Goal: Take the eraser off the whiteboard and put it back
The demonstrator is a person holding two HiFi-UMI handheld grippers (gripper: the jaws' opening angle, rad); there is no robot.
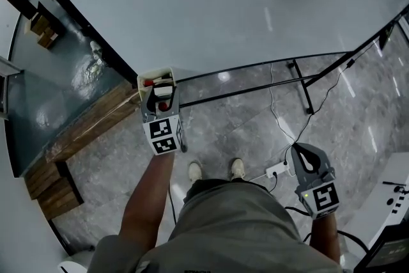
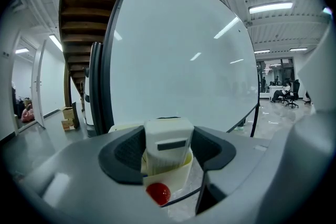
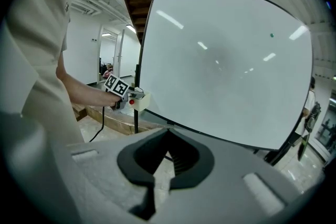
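Eraser [image 2: 167, 144]: a white ribbed block with a dark slot on its face, seated in a cream tray, with a red knob [image 2: 158, 193] at the tray's 6 o'clock. It is between the jaws of the left gripper [image 1: 158, 98], and both dark pads press on its sides. The jaws stand wide only because the block is wide.

Position: in the head view the eraser lies at 11 o'clock from the person's shoes [image 1: 216, 170], at the lower left corner of the whiteboard [image 1: 223, 3]. Contact with the board face cannot be confirmed from any view. The right gripper view agrees, placing the eraser low on the board's left edge, at about 8 o'clock of the board.

Right gripper [image 1: 299, 151]: jaws closed together with nothing between them. It sits at 4 o'clock in the head view, well apart from the eraser and the board.

Whiteboard: blank apart from a small dot [image 3: 271, 35] at its 2 o'clock in the right gripper view. It is carried on a black stand [image 1: 300, 83].

Surroundings: a grey tiled floor [image 1: 236, 131]. A white power strip [image 1: 277, 171] with its cable lies just at 9 o'clock of the right gripper. A wooden platform [image 1: 89, 121] lies at 8 o'clock of the eraser.
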